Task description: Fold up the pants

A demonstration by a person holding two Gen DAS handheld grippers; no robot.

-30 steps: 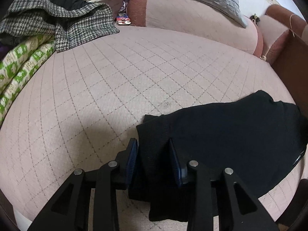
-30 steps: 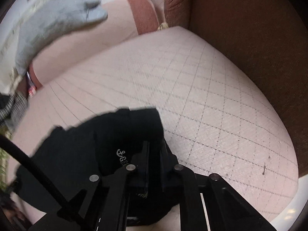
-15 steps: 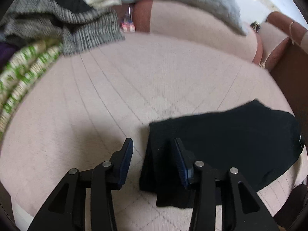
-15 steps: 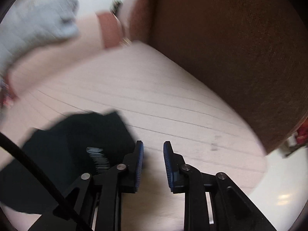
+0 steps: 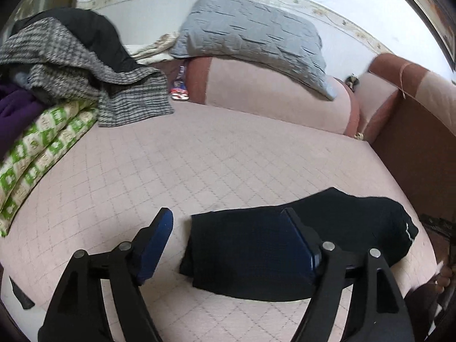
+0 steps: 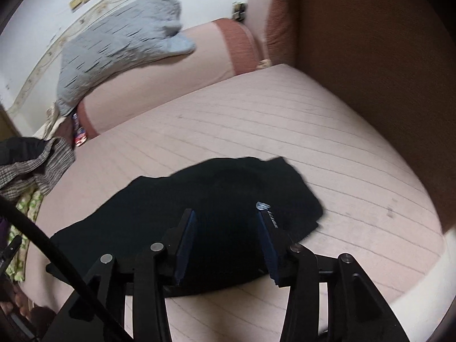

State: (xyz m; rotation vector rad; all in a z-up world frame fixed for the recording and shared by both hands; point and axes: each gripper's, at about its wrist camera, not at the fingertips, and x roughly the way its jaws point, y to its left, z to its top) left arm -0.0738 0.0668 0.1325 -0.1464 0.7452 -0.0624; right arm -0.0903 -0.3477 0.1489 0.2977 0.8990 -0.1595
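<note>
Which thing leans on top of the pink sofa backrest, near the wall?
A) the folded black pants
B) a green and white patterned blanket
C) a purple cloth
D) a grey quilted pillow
D: the grey quilted pillow rests along the top of the pink backrest, while the black pants lie folded down on the seat cushion.

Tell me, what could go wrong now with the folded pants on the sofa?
1. The pants lie near the seat's front edge; a nudge might slide them off.
2. The left gripper and right gripper, jaws just opened, hang close above the cloth; a fingertip could catch and undo the fold.
</note>
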